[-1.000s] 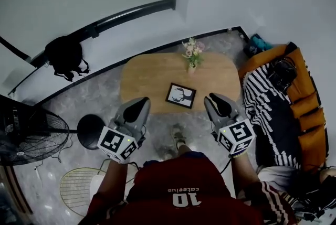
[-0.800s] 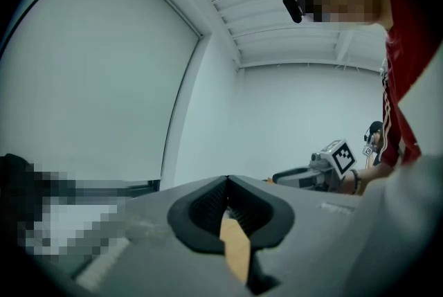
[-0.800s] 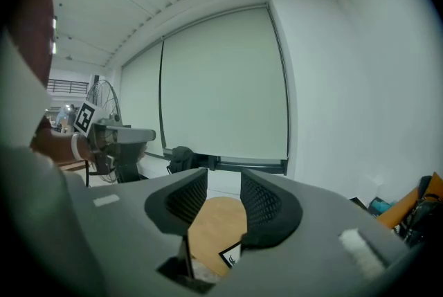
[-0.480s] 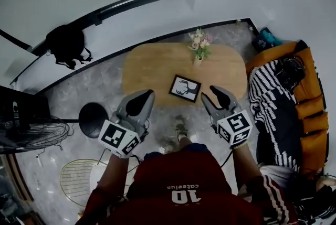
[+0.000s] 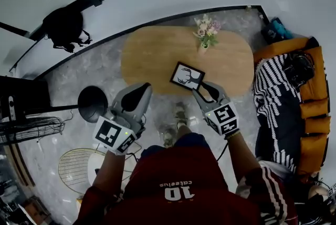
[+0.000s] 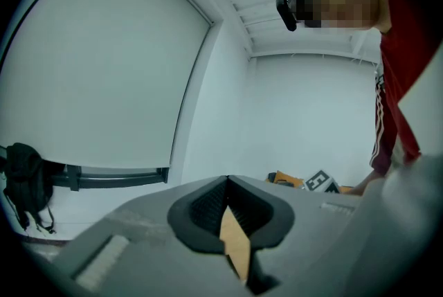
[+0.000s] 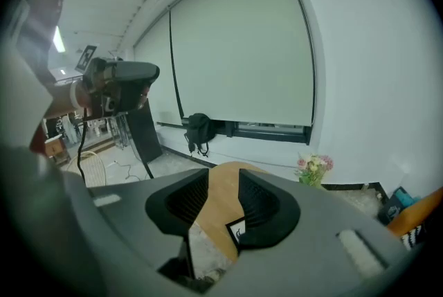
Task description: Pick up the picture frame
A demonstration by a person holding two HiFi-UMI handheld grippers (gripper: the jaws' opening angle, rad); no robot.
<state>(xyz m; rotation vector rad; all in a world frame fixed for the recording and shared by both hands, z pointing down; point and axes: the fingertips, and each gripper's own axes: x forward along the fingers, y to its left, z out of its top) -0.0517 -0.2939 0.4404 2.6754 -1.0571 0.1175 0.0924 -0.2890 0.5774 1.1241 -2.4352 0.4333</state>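
**Head view: right gripper (image 5: 202, 88) at the counter (image 5: 152, 59)**

It alone shows the whole counter, with the picture frame (image 5: 187, 76) flat near its front edge. The right gripper view shows only a frame corner beside fingers (image 7: 259, 202) that stand apart, just widened and empty. The left gripper's (image 6: 227, 180) fingers meet. Earlier the right gripper hung short of the counter.

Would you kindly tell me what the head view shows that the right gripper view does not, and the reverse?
Only the head view shows the left gripper, the person's shoes and the whole picture frame with its picture. Only the right gripper view shows the ceiling, the head-worn camera and a look along the right gripper: its jaws stand apart, having just opened wide then eased in slightly, with nothing between them. Both show the wooden table, at least a corner of the frame, the flowers and the black backpack.
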